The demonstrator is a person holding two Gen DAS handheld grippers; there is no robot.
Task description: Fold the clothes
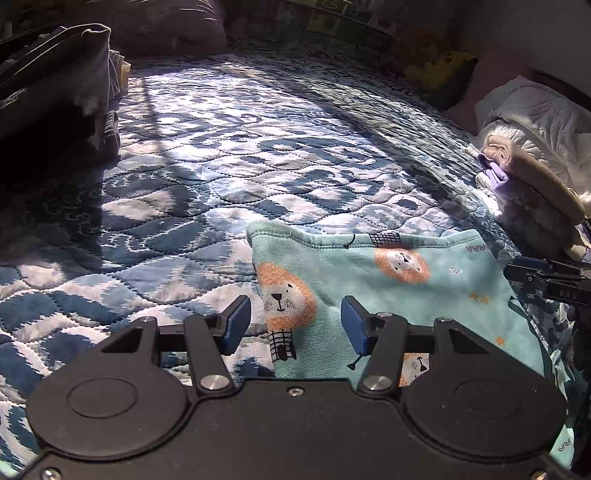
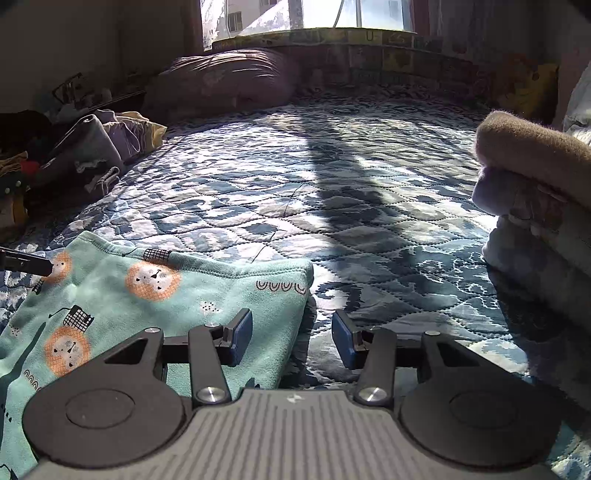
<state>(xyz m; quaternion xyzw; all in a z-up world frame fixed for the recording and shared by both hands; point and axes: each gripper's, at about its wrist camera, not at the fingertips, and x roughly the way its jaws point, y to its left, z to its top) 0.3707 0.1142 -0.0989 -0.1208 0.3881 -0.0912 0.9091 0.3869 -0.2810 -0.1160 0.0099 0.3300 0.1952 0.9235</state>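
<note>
1. A teal garment with lion faces (image 1: 388, 295) lies flat on the bed (image 1: 229, 155), close in front of both grippers.
2. The left gripper (image 1: 293, 325) is released. Its blue pads stand apart and hold nothing. The left edge of the cloth runs right between them.
3. The right gripper (image 2: 291, 341) is released too, with nothing in it. The right edge of the cloth (image 2: 306, 295) runs between its pads as well.
4. So each gripper sits at its own side of the cloth, one left and one right. The cloth's far hem runs across from side to side, and both grippers look about as near to it as each other.
5. The cloth reaches back under the grippers, so its full shape is hard to tell. It may be folded over already, or it may be spread out flat and ready for a fold.
6. A stack of folded clothes (image 2: 535, 177) sits on the right side of the bed, well apart from the teal cloth.
7. A loose pile of clothes (image 2: 92, 147) lies on the far left side of the bed.
8. A big pillow (image 2: 229, 77) rests at the far end, under the window (image 2: 314, 14).
</note>
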